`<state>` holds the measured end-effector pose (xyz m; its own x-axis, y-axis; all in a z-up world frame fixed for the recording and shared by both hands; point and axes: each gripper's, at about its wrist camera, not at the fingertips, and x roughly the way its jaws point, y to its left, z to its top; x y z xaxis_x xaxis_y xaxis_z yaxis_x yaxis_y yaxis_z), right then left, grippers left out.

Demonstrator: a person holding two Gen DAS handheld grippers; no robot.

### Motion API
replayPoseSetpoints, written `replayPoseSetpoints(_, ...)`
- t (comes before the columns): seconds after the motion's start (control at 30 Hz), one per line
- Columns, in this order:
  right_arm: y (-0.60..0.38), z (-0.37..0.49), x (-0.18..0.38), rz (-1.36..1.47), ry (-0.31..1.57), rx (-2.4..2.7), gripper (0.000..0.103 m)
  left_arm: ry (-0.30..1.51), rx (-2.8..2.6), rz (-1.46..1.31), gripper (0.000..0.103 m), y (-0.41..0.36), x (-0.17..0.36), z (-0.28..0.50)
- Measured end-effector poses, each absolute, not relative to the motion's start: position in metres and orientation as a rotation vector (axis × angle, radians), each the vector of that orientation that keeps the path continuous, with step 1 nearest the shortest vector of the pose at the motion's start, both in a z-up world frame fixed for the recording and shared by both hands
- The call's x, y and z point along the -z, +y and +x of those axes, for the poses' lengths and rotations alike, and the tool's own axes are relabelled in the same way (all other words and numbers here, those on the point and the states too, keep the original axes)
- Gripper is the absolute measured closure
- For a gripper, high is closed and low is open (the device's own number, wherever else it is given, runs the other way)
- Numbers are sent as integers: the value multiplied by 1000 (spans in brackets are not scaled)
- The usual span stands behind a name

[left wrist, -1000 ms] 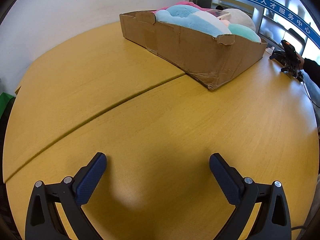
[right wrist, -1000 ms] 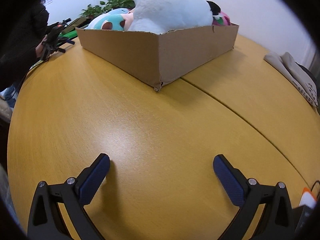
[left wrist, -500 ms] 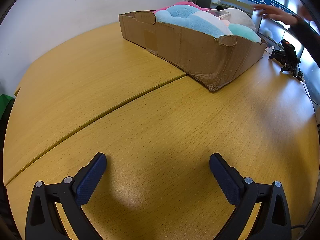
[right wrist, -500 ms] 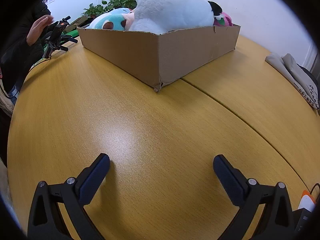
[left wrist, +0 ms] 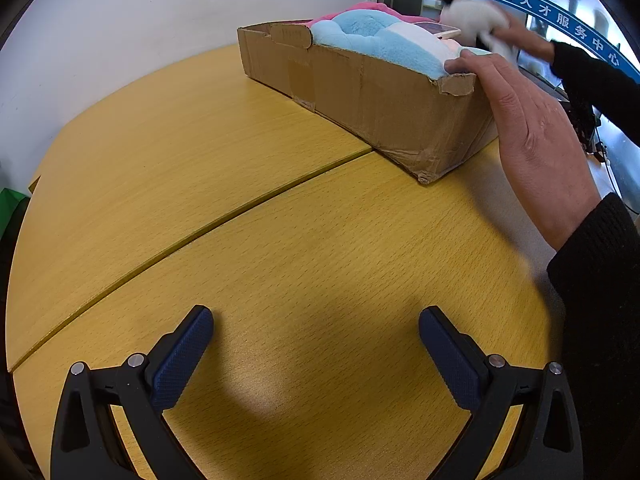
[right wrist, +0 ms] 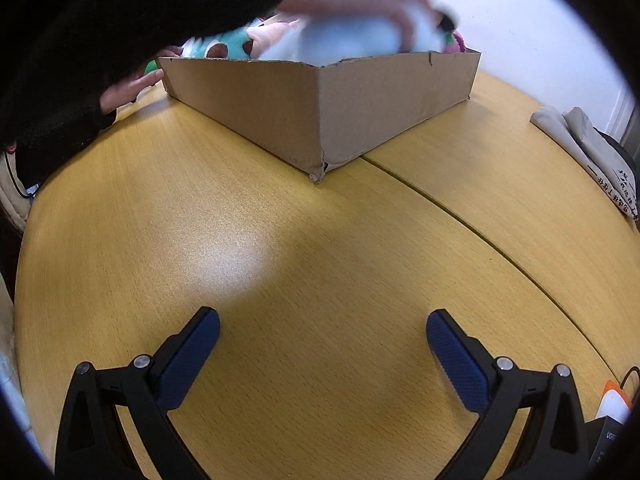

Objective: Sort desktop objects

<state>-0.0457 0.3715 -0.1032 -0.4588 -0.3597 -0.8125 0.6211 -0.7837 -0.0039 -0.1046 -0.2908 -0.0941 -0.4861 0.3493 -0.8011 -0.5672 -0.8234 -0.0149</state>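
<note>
A shallow cardboard box (left wrist: 360,92) full of plush toys stands at the far side of the yellow wooden table (left wrist: 280,240). It also shows in the right wrist view (right wrist: 328,100). A blue and white plush (left wrist: 380,44) lies on top. A person's bare hand (left wrist: 532,132) rests on the box's near corner, and another hand grips a white plush with a black ear (left wrist: 476,20) above the box. My left gripper (left wrist: 316,340) is open and empty, low over the table. My right gripper (right wrist: 322,340) is open and empty too.
The person's black sleeve (right wrist: 120,32) reaches over the box from the left in the right wrist view. Folded beige cloth (right wrist: 588,152) lies at the table's right edge. A seam (left wrist: 200,232) runs across the tabletop. A black camera stand (left wrist: 588,128) stands beyond the box.
A person's hands have come in over the box: one now rests on its corner, the other lifts the white plush. Both grippers stay still and open.
</note>
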Motion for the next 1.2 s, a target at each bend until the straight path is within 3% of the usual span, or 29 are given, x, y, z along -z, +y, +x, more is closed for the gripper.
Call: replayPoseSetpoints(1.2, 375, -32, 106, 1138, 411, 2243, 0, 340, -2299, -1163, 0, -298, 94, -105)
